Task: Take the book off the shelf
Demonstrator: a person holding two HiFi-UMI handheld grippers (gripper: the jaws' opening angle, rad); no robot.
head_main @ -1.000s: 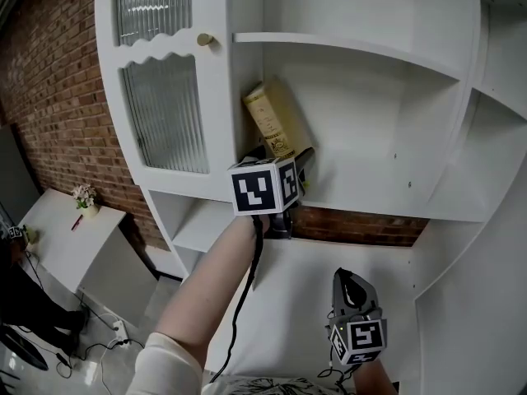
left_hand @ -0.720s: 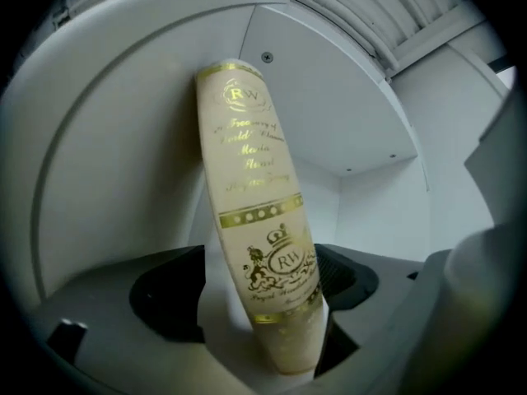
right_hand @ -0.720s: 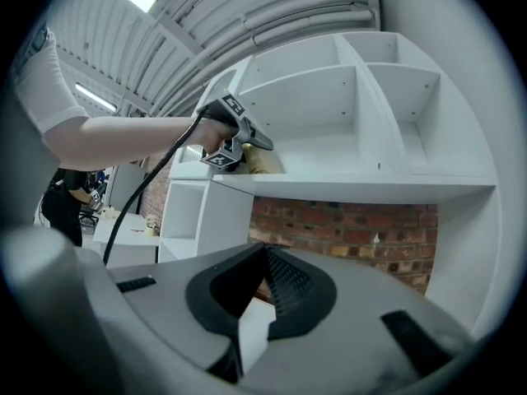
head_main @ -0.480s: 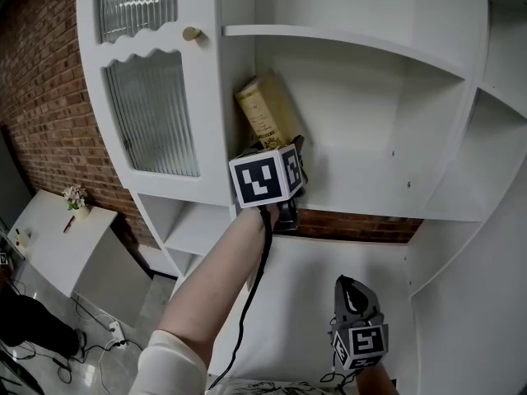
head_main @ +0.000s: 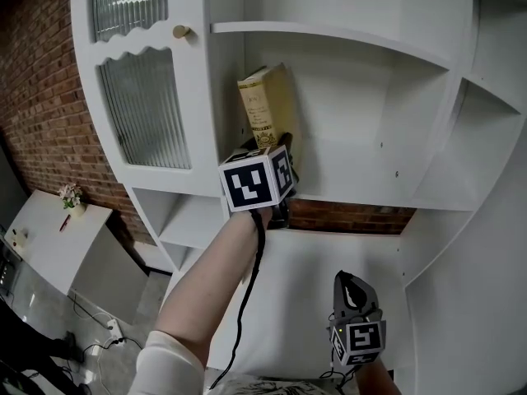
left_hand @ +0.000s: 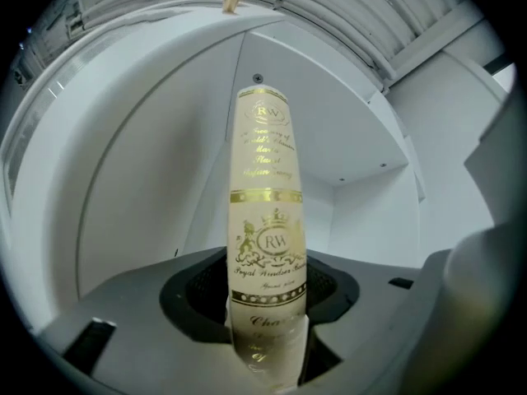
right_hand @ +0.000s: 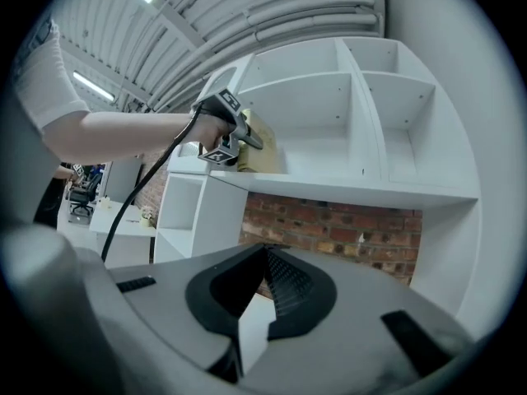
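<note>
Closing step: the left gripper (left_hand: 265,286) is closing its jaws on the foot of the book (head_main: 265,109), whose gilt spine is standing between them. The pads appear to be just meeting the covers, though the last bit of contact is hard to read from here.
Book: it is standing almost upright on the shelf (head_main: 354,196), at the shelf's left end, with its top leaning close to the side wall there.
Stage: the grasp is being made and the book is not yet leaving the shelf, so I am judging the task as barely begun.
Next move: the jaws are needing a firm hold low on the spine before any pull. The book is then wanting to come straight out over the shelf's front edge, kept upright so that its top is not catching the board above or scraping the side wall.
Left arm: the bare forearm (head_main: 210,278) is reaching steeply up from below the shelf, wrist at the shelf's front edge. The marker cube (head_main: 251,181) is facing the head camera and a black cable (head_main: 251,286) is trailing down along the arm.
Right gripper (head_main: 352,290): it is hanging idle well below the shelf, jaws drawn together on nothing.
</note>
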